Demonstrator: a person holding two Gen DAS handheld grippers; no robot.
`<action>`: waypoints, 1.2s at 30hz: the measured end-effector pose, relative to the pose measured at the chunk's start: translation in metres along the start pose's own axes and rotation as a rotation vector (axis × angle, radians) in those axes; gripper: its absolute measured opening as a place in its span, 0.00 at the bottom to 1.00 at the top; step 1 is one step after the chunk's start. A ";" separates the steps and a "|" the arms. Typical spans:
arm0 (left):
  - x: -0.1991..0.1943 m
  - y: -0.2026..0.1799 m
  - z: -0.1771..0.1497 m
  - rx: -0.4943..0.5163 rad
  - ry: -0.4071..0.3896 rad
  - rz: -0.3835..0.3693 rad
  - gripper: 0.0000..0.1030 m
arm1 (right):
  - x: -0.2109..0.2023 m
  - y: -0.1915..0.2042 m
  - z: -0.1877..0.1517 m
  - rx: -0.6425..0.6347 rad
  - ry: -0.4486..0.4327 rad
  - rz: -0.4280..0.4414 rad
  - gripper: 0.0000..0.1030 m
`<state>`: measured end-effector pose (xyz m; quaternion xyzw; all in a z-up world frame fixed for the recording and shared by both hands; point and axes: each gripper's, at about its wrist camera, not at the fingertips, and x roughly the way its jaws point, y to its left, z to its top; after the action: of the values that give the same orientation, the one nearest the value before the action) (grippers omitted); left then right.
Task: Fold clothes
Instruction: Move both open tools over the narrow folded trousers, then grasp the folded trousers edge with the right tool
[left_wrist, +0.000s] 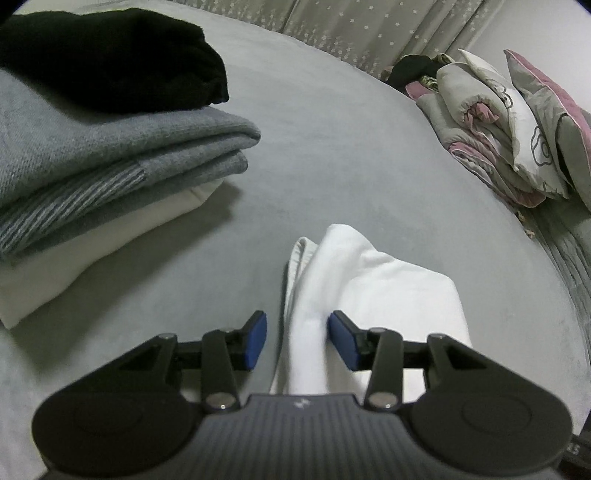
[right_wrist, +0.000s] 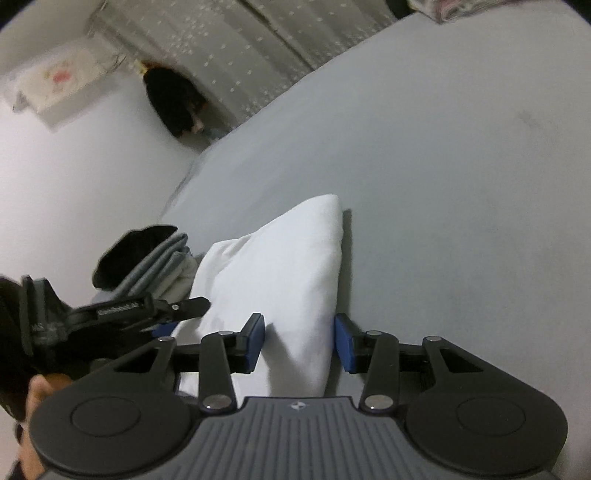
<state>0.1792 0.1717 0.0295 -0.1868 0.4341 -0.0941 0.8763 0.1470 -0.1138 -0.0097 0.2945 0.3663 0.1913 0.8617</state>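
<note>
A folded white garment (left_wrist: 369, 288) lies on the grey bed sheet (left_wrist: 332, 147); it also shows in the right wrist view (right_wrist: 280, 266). My left gripper (left_wrist: 298, 341) is open, its blue pads either side of the garment's near left fold. My right gripper (right_wrist: 300, 341) is open, its pads straddling the garment's near right edge. The left gripper's body (right_wrist: 122, 314) shows at the left of the right wrist view.
A stack of folded clothes stands at the left: a black piece (left_wrist: 110, 55) on top, grey knitwear (left_wrist: 110, 155) under it, a white piece (left_wrist: 92, 251) at the bottom. Rolled quilts and pillows (left_wrist: 517, 129) lie at the far right. Curtains (right_wrist: 258, 55) hang behind the bed.
</note>
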 end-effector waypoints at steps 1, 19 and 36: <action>0.000 0.000 0.000 0.003 -0.001 -0.001 0.42 | -0.002 -0.003 -0.005 0.022 -0.007 0.014 0.41; -0.003 -0.009 -0.004 0.033 0.005 0.005 0.42 | -0.012 0.003 0.003 -0.003 0.000 0.015 0.12; -0.008 -0.025 -0.017 0.086 -0.020 0.052 0.63 | 0.064 -0.016 0.079 -0.047 0.092 0.027 0.18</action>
<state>0.1611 0.1472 0.0363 -0.1387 0.4255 -0.0881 0.8899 0.2491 -0.1198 -0.0089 0.2701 0.3968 0.2248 0.8480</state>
